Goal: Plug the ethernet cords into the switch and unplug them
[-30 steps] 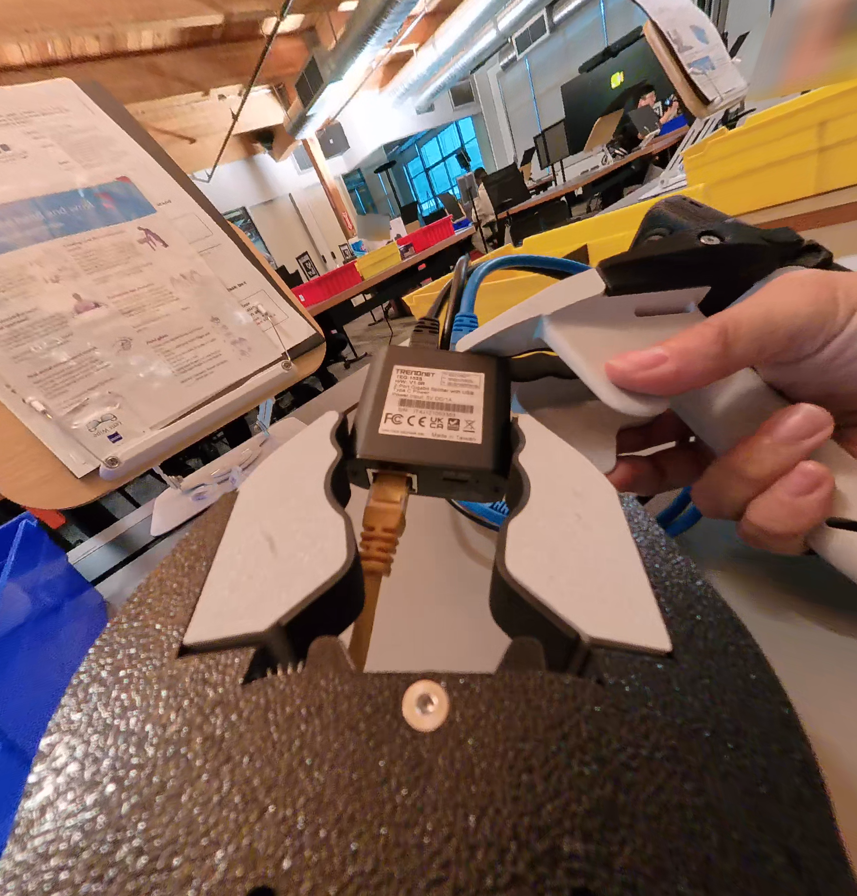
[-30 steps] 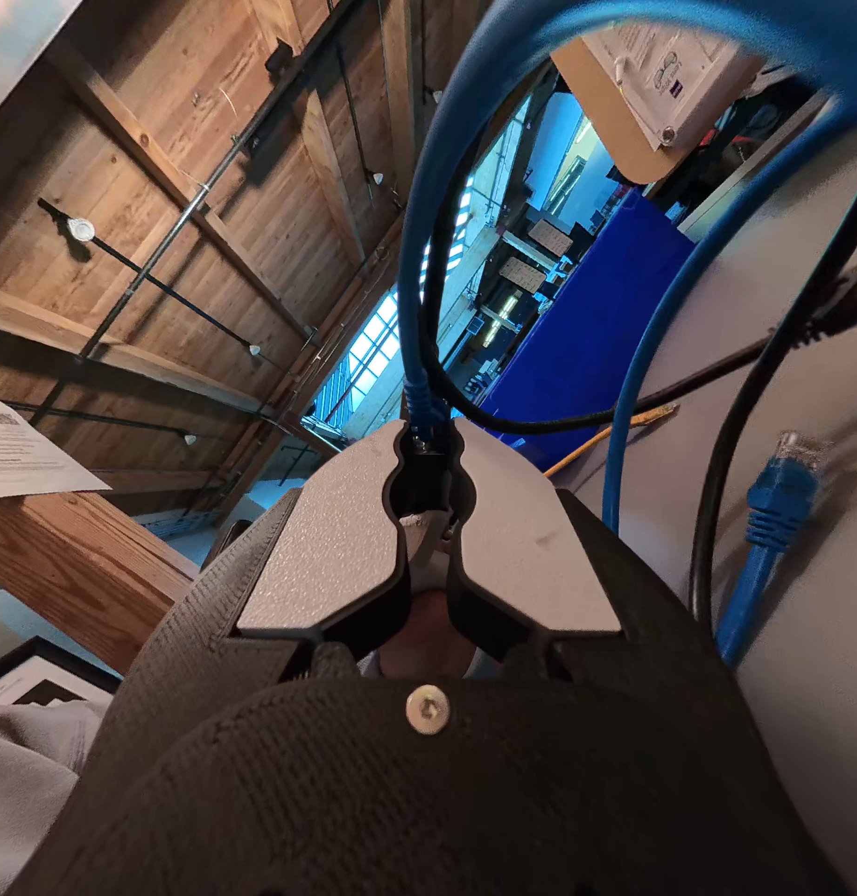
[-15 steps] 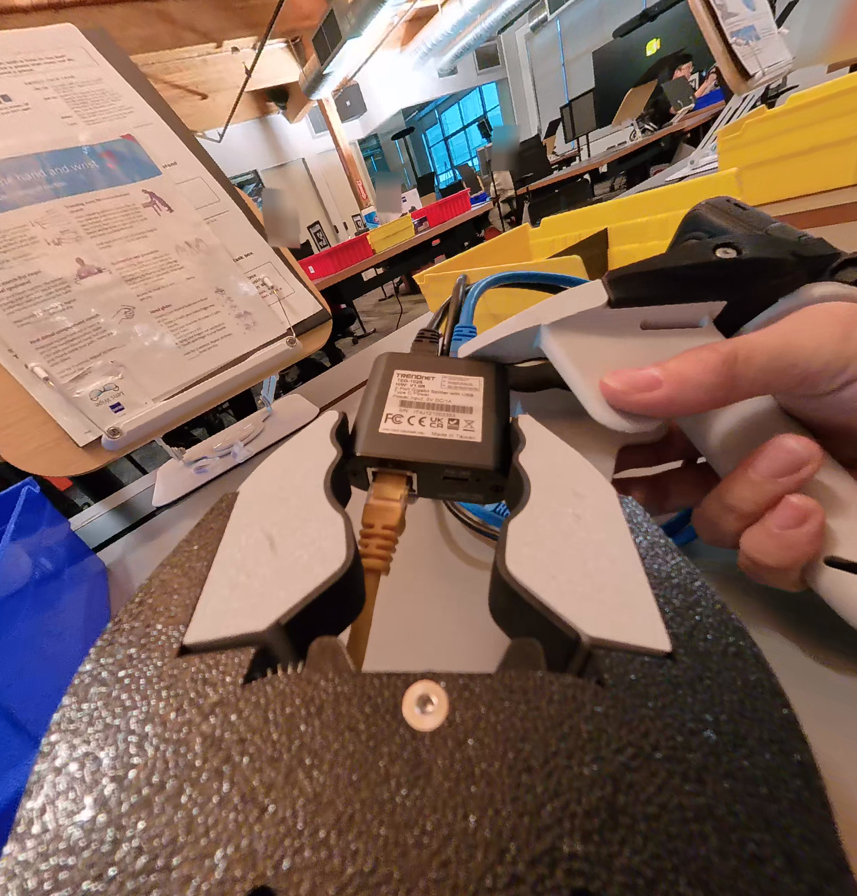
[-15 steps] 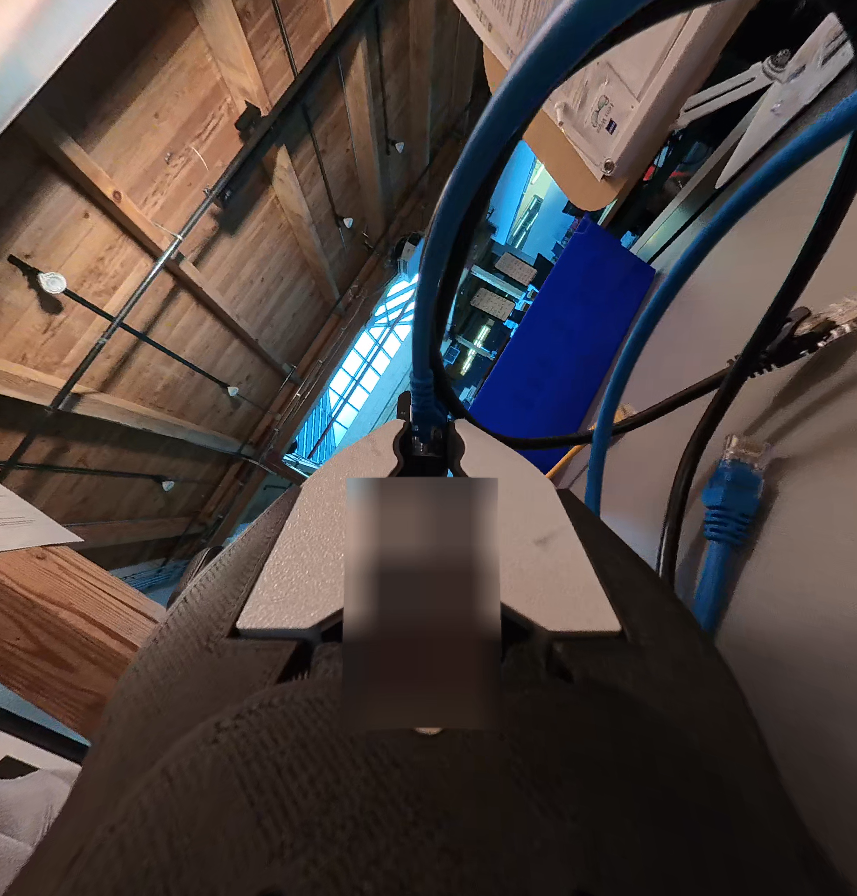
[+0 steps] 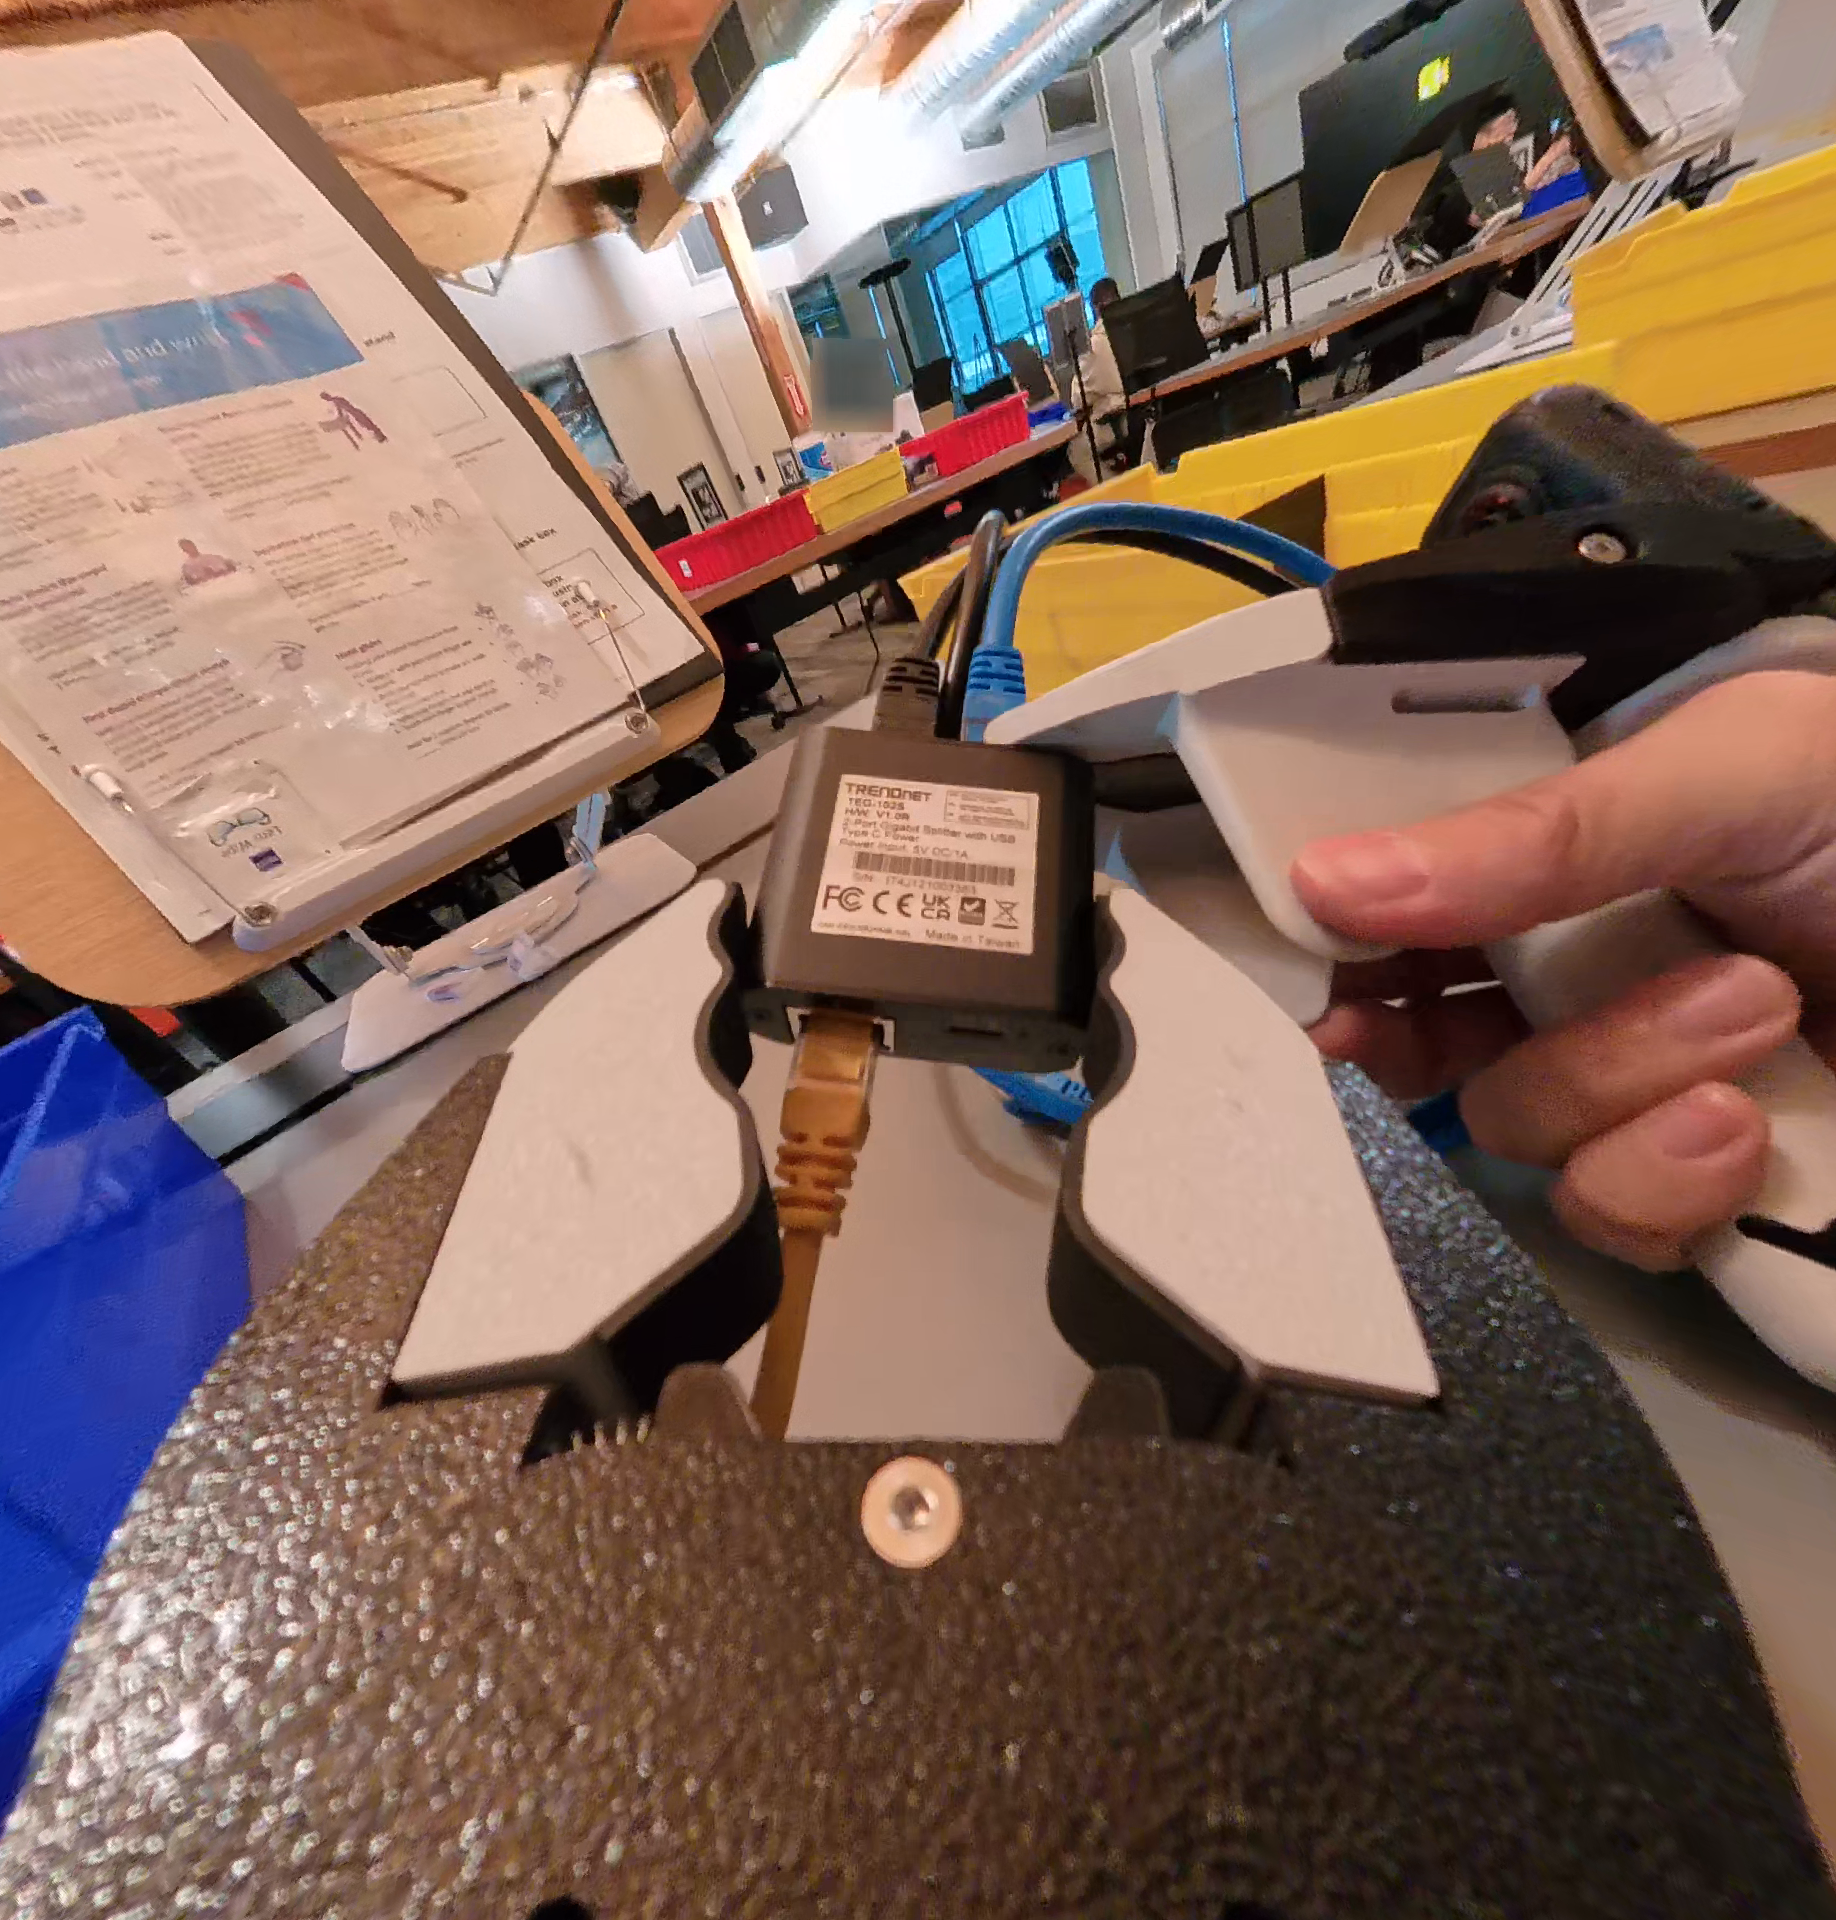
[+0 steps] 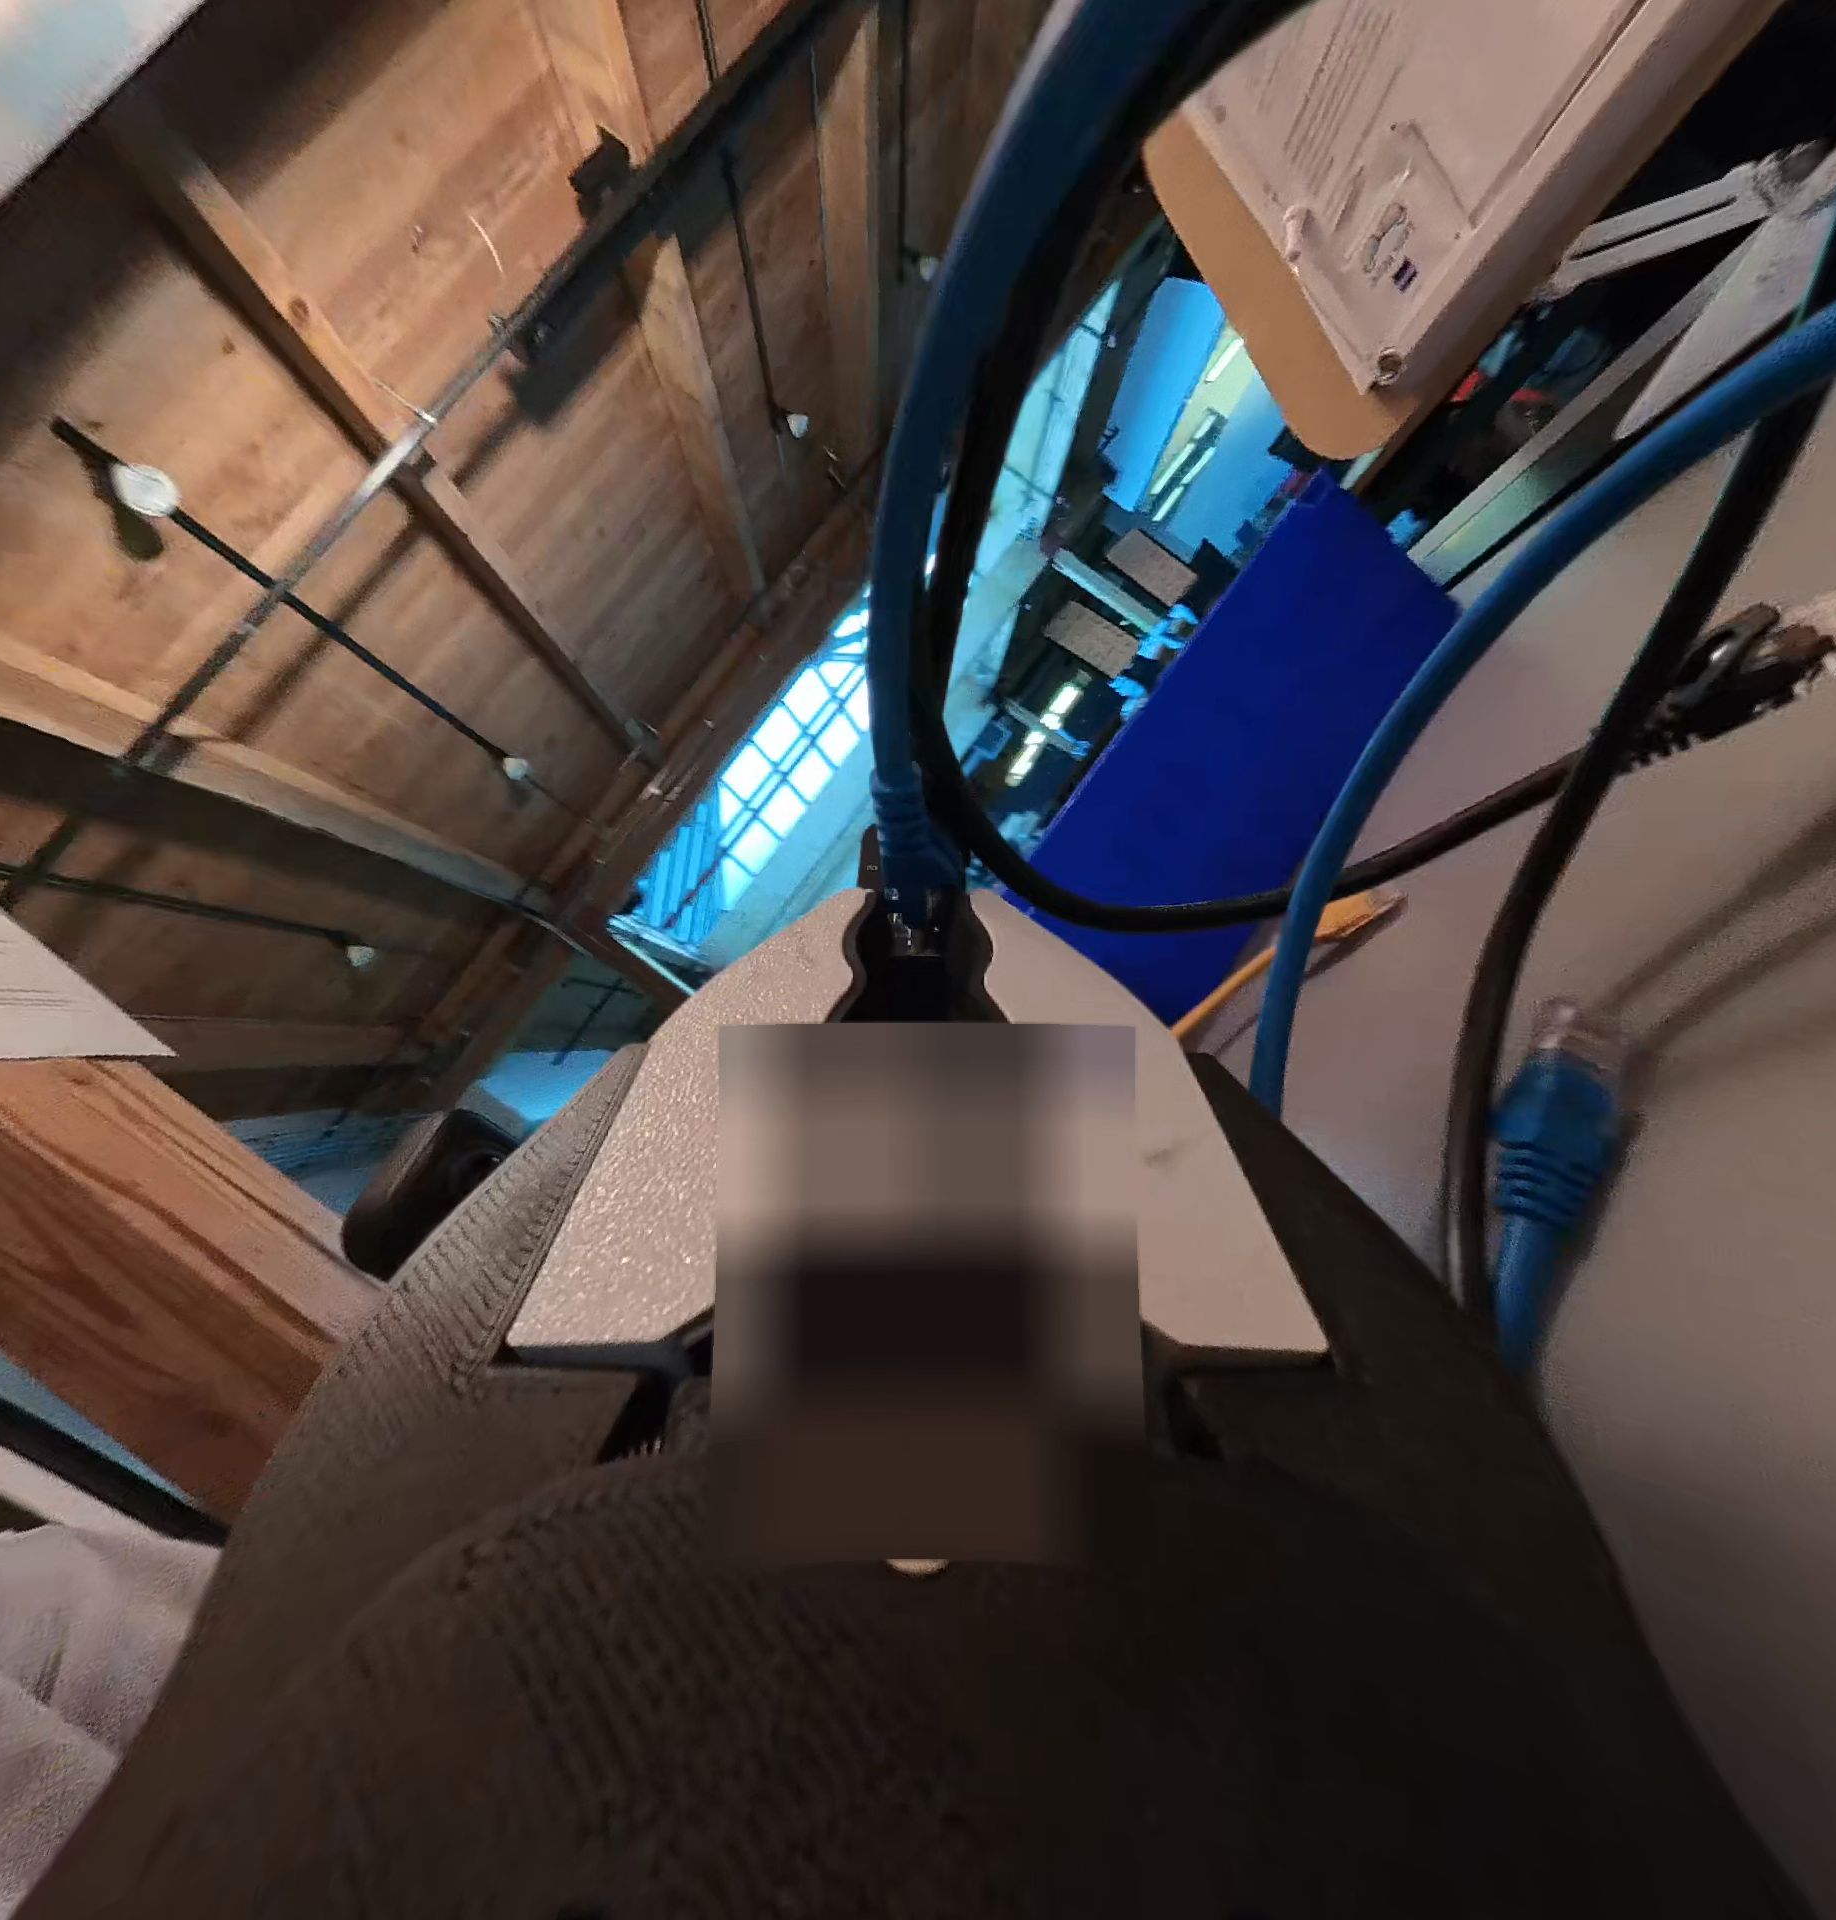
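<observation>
My left gripper (image 5: 919,935) is shut on the small black switch (image 5: 924,831) and holds it above the grey table (image 5: 1672,1382). A yellow ethernet cord (image 5: 820,1132) is plugged into its near port. A black cord (image 5: 909,686) and a blue cord (image 5: 997,675) enter its far side. My right gripper (image 6: 914,925) is shut on the blue cord's plug (image 6: 901,831). In the left wrist view a hand holds it at the right, with its fingers (image 5: 1153,686) at the switch's far side.
A loose blue plug (image 6: 1553,1132) and a black plug (image 6: 1724,675) lie on the table (image 6: 1724,1351). An instruction board on a stand (image 5: 270,520) rises at the left, above a blue bin (image 5: 62,1299). Yellow bins (image 5: 1724,281) line the back right. Less than 4 cm separates the two grippers' tips.
Both grippers keep their grips. The pair has shifted slightly, so the board and bins sit differently in both views. The cords stay in the switch.
</observation>
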Available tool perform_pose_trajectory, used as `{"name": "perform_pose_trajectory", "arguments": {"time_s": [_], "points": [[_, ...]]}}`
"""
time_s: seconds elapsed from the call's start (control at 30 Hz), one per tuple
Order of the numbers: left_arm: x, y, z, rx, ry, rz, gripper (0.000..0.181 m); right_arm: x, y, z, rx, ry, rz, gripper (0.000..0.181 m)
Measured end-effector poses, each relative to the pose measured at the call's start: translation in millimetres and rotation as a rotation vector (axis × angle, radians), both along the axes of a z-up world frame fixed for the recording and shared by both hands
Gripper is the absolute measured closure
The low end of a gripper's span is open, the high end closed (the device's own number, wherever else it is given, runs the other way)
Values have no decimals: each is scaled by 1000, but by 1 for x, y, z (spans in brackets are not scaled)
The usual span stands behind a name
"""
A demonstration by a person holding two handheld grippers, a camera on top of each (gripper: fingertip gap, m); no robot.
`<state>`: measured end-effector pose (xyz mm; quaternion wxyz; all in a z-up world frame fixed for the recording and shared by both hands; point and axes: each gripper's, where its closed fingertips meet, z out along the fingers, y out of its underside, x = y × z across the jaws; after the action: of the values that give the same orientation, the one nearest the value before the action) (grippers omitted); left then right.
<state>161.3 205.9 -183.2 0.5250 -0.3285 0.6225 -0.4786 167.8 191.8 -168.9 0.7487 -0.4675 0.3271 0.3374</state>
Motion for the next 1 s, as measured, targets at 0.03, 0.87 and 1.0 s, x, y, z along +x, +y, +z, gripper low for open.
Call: {"name": "perform_pose_trajectory", "arguments": {"time_s": [0.03,0.87,1.0], "points": [[0,0,0,19,-2,9,120,-1,0,1,1,-19,8,169],[-2,28,19,-82,-29,139,120,-17,-30,60,-200,-561,156,170],[-8,50,44,-241,-62,155,120,-31,-43,55,-388,-737,266,170]]}}
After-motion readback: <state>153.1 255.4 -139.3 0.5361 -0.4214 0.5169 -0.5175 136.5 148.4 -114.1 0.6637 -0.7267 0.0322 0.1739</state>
